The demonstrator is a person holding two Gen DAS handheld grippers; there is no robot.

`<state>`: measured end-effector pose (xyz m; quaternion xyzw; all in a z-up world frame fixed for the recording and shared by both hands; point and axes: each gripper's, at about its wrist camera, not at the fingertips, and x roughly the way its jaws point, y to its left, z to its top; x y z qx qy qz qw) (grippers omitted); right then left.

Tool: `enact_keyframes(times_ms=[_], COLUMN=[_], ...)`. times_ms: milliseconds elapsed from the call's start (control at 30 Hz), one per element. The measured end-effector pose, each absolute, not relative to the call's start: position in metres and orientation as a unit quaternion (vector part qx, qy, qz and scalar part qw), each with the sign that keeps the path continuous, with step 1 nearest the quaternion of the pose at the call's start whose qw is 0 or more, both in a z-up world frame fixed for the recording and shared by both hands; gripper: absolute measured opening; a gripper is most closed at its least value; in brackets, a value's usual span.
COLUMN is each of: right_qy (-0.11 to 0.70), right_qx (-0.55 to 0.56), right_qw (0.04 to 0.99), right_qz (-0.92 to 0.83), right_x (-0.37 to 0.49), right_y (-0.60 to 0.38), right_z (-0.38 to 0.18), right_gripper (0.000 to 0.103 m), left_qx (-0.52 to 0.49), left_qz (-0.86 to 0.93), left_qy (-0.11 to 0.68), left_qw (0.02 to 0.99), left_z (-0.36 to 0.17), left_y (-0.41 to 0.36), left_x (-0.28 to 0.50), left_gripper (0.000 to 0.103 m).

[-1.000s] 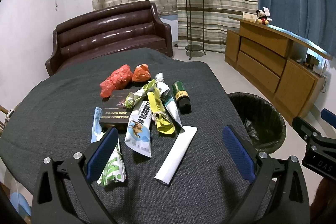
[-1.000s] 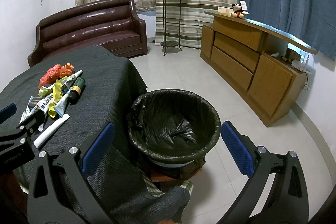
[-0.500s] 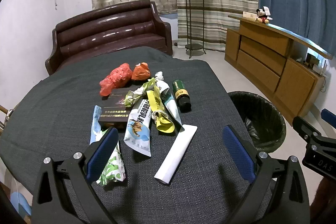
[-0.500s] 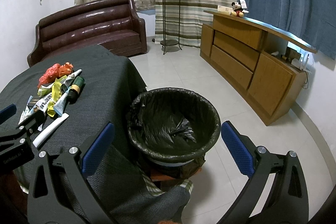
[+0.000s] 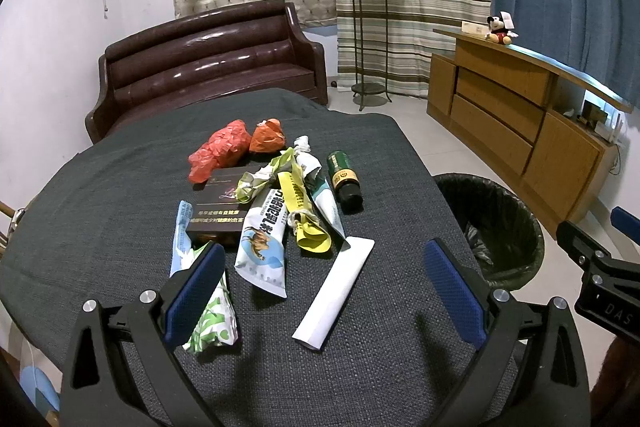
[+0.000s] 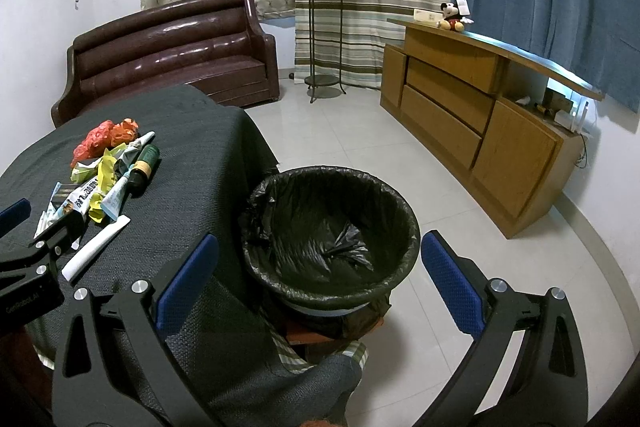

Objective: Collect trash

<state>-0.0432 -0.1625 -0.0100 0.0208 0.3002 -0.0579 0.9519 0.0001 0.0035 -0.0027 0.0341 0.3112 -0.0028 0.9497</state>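
Observation:
Trash lies in a heap on the dark grey tablecloth (image 5: 100, 211): a white paper sleeve (image 5: 336, 293), a blue-and-white wrapper (image 5: 262, 247), a yellow wrapper (image 5: 300, 211), a dark box (image 5: 222, 207), a green bottle (image 5: 344, 179), red bags (image 5: 224, 151) and a green-white wrapper (image 5: 214, 319). My left gripper (image 5: 324, 291) is open and empty, low over the near end of the heap. My right gripper (image 6: 318, 287) is open and empty above the black-lined trash bin (image 6: 332, 235), which stands right of the table. The heap also shows in the right wrist view (image 6: 108, 179).
A brown leather sofa (image 5: 208, 67) stands behind the table. A wooden sideboard (image 6: 480, 131) runs along the right wall, with a plant stand (image 6: 322, 39) by the curtains. Tiled floor lies between the bin and the sideboard.
My left gripper has crept slightly forward toward the heap. The right gripper has barely moved over the bin.

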Motion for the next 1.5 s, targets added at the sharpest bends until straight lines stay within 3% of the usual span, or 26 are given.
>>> enact_keyframes(times_ms=[833, 900, 967, 1067, 1167, 1267, 1500], right_qy=[0.31, 0.312, 0.318, 0.324, 0.324, 0.324, 0.329], right_qx=[0.02, 0.018, 0.018, 0.017, 0.009, 0.005, -0.006], right_qw=[0.949, 0.948, 0.946, 0.944, 0.944, 0.945, 0.944], right_qz=[-0.06, -0.061, -0.063, -0.061, -0.058, -0.051, -0.026], right_x=[-0.04, -0.041, -0.038, -0.037, -0.038, -0.037, -0.031], right_y=[-0.163, -0.161, -0.16, -0.157, -0.149, -0.142, -0.116], right_z=[-0.014, -0.014, -0.015, -0.016, -0.016, -0.014, -0.013], right_gripper=[0.098, 0.094, 0.082, 0.081, 0.081, 0.081, 0.081], left_qx=[0.039, 0.039, 0.04, 0.046, 0.047, 0.043, 0.024], left_qz=[-0.01, -0.012, -0.01, -0.004, 0.007, 0.018, 0.047], left_qy=[0.31, 0.31, 0.307, 0.302, 0.3, 0.313, 0.336], left_qw=[0.95, 0.95, 0.951, 0.952, 0.953, 0.948, 0.94], left_z=[-0.012, -0.008, -0.005, -0.001, 0.004, 0.004, -0.003], left_y=[-0.003, -0.001, 0.001, 0.008, 0.018, 0.033, 0.075], left_x=[-0.005, -0.004, -0.006, -0.006, -0.004, 0.001, -0.004], left_gripper=[0.096, 0.096, 0.096, 0.096, 0.092, 0.076, 0.075])
